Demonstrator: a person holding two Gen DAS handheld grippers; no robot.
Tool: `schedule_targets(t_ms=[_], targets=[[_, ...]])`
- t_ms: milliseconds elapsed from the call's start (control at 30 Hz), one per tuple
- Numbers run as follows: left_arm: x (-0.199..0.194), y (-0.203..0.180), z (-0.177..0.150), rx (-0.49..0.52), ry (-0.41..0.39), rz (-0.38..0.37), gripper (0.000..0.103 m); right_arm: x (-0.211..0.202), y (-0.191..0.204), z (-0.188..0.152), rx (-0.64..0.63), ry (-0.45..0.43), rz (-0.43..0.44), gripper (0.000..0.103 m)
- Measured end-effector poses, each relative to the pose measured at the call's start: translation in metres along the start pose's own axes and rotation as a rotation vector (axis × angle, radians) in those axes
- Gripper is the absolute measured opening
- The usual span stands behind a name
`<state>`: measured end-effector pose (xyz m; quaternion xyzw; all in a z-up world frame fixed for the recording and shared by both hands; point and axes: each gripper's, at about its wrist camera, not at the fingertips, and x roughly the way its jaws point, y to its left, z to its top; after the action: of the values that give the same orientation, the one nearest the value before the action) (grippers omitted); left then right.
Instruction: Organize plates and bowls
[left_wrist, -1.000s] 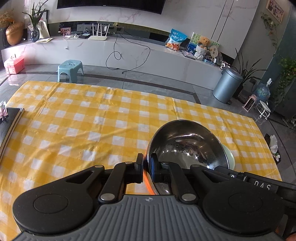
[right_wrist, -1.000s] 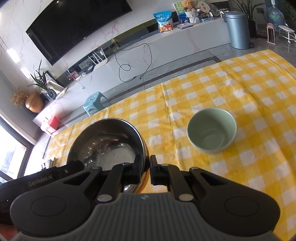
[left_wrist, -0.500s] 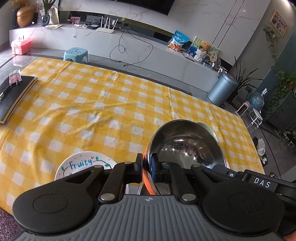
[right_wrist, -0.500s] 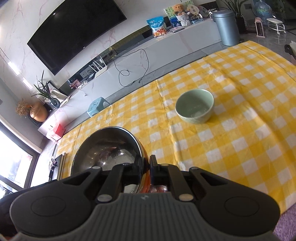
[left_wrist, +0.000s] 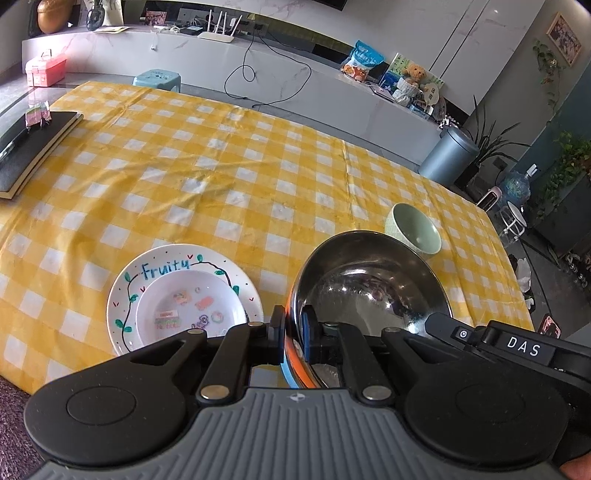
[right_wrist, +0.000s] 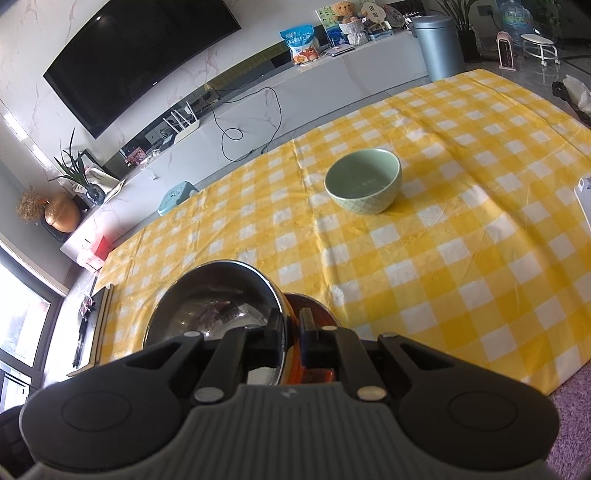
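A table (left_wrist: 229, 177) covered in a yellow-and-white checked cloth fills both wrist views. At the far left edge lies a dark flat book (left_wrist: 33, 144) with a small pink clip on it. Nearer, on the left side close to the front edge of the table, sits a white round plate lettered "Fruity" in blue (left_wrist: 162, 269), and a smaller white plate with little coloured pictures (left_wrist: 188, 314) rests inside it. Just to the right of these plates is a large shiny stainless-steel bowl with an orange outer wall (left_wrist: 369, 291), tilted up off the cloth and held from both sides. The left claw (left_wrist: 293, 332) is clamped on the bowl's near rim, one finger inside and one outside. The right claw (right_wrist: 291, 332) is likewise closed on the bowl's rim at the opposite side (its black body, marked "DAS", shows at the right of the left wrist view). In the right wrist view a dark reddish round dish (right_wrist: 314, 306) shows just beyond the steel bowl; what it is cannot be told. Farther right and back, well apart from the steel bowl, a pale green ceramic bowl with a textured outside (right_wrist: 364, 181) stands upright and alone on the cloth.
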<state>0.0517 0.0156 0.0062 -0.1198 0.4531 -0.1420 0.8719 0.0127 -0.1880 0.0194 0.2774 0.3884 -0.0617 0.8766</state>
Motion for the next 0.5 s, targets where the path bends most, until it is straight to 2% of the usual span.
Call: schedule_targets(t_ms=[233,500], targets=[[0.008,0.000,-0.003,-0.007,0.022,-0.011,0.010,0.008,-0.003,-0.001,0.002,0.009,-0.027,0.007],[0.016,-0.011,-0.006,0.029,0.065,-0.025,0.010,0.009,-0.011,0.001,0.002,0.017,-0.076,0.007]])
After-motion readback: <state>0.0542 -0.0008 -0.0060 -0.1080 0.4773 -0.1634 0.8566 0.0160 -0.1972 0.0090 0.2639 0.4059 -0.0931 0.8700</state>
